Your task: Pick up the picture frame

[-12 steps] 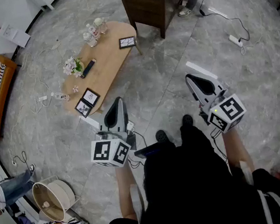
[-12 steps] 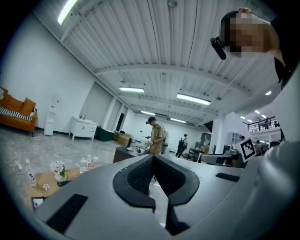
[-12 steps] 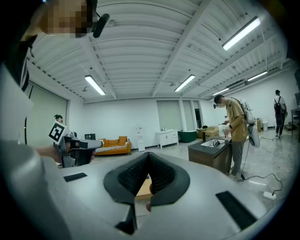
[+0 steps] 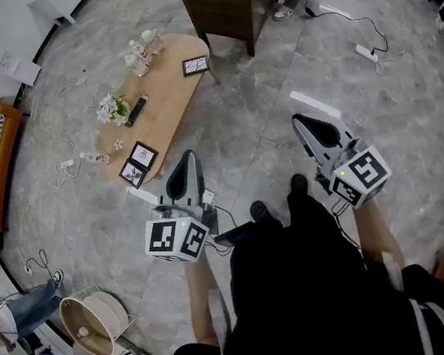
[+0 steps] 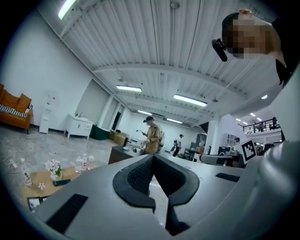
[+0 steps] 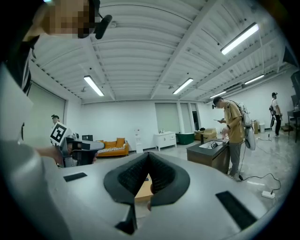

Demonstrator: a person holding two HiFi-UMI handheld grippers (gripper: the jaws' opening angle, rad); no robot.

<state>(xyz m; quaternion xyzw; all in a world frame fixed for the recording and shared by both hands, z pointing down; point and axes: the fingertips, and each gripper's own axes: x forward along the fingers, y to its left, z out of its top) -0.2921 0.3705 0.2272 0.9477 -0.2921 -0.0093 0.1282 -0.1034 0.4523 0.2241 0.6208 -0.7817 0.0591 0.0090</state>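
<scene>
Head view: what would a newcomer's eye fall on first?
The left hand-held gripper and the right hand-held gripper jut forward in the foreground, both shut and empty. Beyond them, upper left, a long wooden table bears picture frames and flowers.

The person wears a black top point(image 4: 305, 292) and black shoes point(image 4: 260, 210), and the left gripper point(image 4: 187, 159) and the right gripper point(image 4: 300, 122) are grey with black ribbed jaws, each with a white cube point(image 4: 177, 239) of black square markers and a thin black cable point(image 4: 220, 211).

The picture frame point(image 4: 195, 66) lies on the table point(image 4: 169, 98), cabinet point(image 4: 225, 5) behind
</scene>
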